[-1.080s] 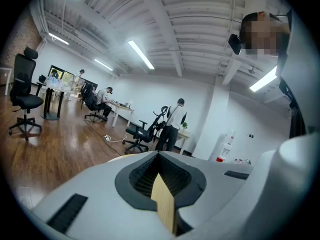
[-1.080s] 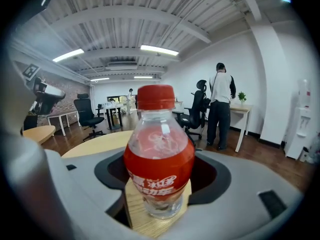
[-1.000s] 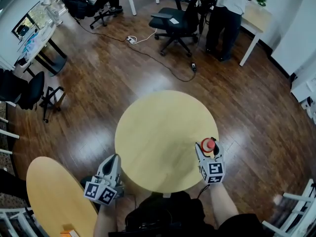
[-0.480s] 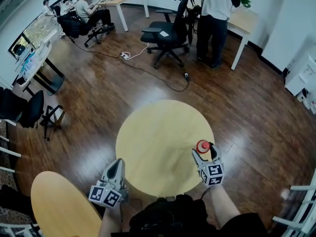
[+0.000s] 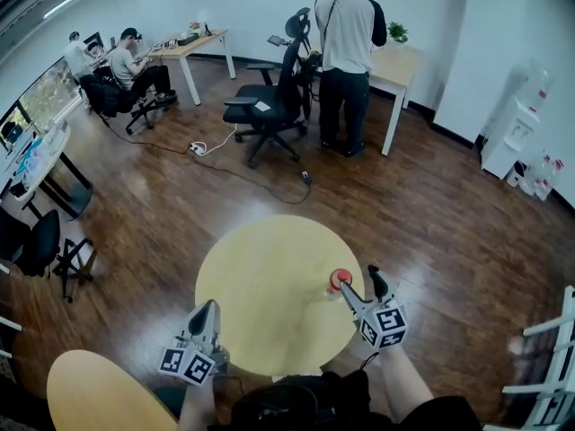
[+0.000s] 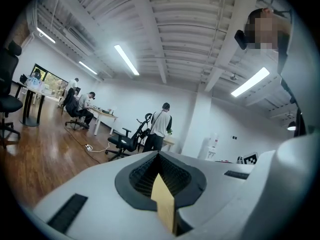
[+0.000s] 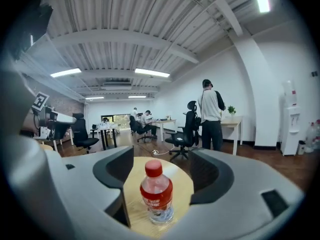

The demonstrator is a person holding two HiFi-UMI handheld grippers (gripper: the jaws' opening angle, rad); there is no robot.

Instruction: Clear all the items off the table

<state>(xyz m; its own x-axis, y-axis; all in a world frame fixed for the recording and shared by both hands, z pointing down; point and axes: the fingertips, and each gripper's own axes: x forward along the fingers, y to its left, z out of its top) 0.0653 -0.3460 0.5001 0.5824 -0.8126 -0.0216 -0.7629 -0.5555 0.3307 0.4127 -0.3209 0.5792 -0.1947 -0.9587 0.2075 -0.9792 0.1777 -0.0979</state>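
A small bottle [image 5: 339, 281] with a red cap and red label stands upright on the round yellow table [image 5: 260, 277], near its right edge. My right gripper [image 5: 359, 283] is open just behind it. In the right gripper view the bottle [image 7: 156, 194] stands between the spread jaws of that gripper [image 7: 161, 161], nearer the left one, with a gap on each side. My left gripper [image 5: 207, 308] hovers at the table's near left edge, shut. In the left gripper view its jaws [image 6: 159, 156] meet, with only a sliver of tabletop showing below.
A second round table [image 5: 99, 393] lies at the lower left. A black office chair [image 5: 269, 106] and a standing person [image 5: 350, 34] are beyond the table, by a white desk [image 5: 395, 65]. A cable with a power strip [image 5: 193, 149] crosses the wood floor. A white chair frame [image 5: 548, 366] is at the right.
The head view has tilted up, showing more of the room. The right gripper's jaws have spread away from the bottle, which stays standing on the table. The left gripper has barely moved.
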